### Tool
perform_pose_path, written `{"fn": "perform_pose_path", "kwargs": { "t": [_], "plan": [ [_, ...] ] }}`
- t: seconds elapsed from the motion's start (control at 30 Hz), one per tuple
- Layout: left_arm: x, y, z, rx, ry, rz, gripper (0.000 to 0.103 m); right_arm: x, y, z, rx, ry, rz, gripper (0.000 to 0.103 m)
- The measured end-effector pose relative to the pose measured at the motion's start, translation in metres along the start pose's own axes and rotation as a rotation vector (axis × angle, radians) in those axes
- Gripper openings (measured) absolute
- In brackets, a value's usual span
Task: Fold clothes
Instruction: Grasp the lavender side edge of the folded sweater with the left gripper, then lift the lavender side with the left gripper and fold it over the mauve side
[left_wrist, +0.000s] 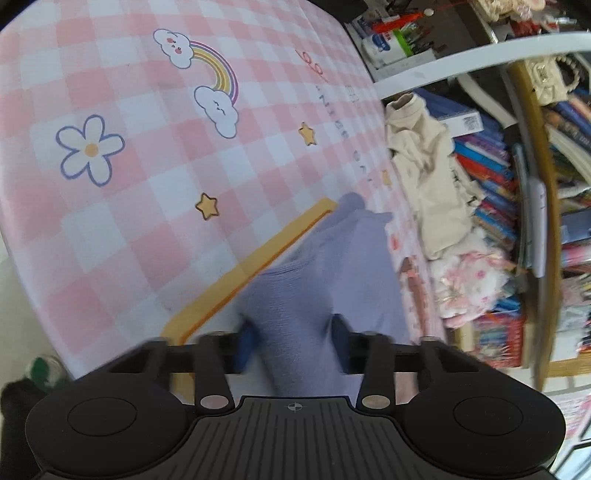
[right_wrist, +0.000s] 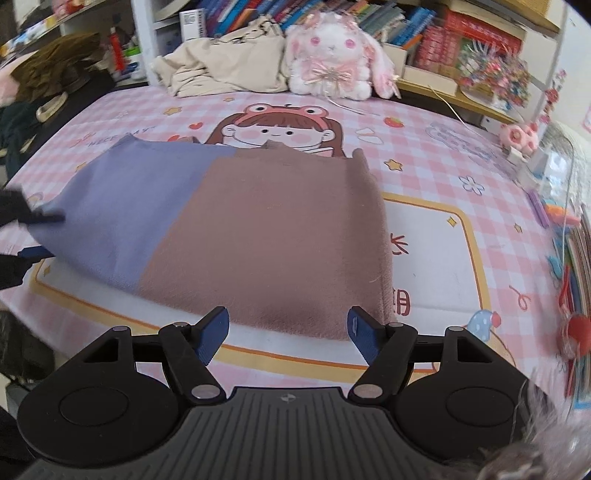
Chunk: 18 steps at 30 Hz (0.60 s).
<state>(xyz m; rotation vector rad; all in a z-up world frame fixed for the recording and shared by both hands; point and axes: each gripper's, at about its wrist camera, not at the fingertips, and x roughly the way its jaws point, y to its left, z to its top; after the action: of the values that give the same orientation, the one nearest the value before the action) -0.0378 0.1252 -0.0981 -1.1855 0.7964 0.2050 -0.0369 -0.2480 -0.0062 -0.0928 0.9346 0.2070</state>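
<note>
Left gripper (left_wrist: 291, 341): black two-finger tool with blue pads, pinched onto a bunched fold of the lavender cloth. The cloth fills the gap between the pads.
Right gripper (right_wrist: 288, 332): identical black tool with blue pads, jaws spread wide with nothing between them. It hangs just in front of the garment's near hem, apart from it.
Two-tone knit garment (right_wrist: 258, 236): soft folded piece, lavender on its left part and dusty mauve-brown on its right, lying flat at the middle of the table. In the right wrist view the left gripper (right_wrist: 37, 236) grips its left lavender edge, which is lifted slightly off the cover.
Lavender part, left wrist view (left_wrist: 325, 266): runs forward from the pads towards the yellow printed border.
Table cover (right_wrist: 443, 266): pink-and-white checked sheet printed with a yellow-bordered white panel, stars, flowers, a rainbow with clouds and a cartoon girl in a frog headband. The garment overlaps the girl's lower half.
Cream crumpled garment (right_wrist: 221, 70): loose heap at the far edge of the table, left of centre.
White plush rabbit with pink ears and bows (right_wrist: 332, 55): sits upright just beside the cream heap, to its right, at the far edge.
Bookshelves (right_wrist: 406, 22): behind the table, packed with coloured books and boxes.
</note>
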Motion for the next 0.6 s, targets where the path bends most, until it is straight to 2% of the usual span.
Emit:
{"fn": "perform_pose_path", "kwargs": {
  "t": [0.13,0.23,0.4,0.47,0.6],
  "plan": [
    [-0.004,0.003,0.008,0.040,-0.001,-0.025,0.008,0.005,-0.001,0.002,0.060,0.004,-0.013,0.069],
    [-0.025,-0.004,0.023,0.123,-0.064,-0.028,0.008,0.011,0.001,0.003,0.092,0.021,-0.001,0.067],
    [-0.053,0.011,0.059,0.154,-0.142,0.014,0.008,0.019,0.020,0.006,0.070,0.035,0.035,0.067],
    [-0.061,0.022,0.071,0.153,-0.135,0.019,0.008,0.019,0.028,0.007,0.055,0.026,0.056,0.067],
    [-0.061,0.036,0.081,0.149,-0.090,-0.028,0.013,0.020,0.041,0.011,0.033,0.011,0.077,0.067]
  ]
}}
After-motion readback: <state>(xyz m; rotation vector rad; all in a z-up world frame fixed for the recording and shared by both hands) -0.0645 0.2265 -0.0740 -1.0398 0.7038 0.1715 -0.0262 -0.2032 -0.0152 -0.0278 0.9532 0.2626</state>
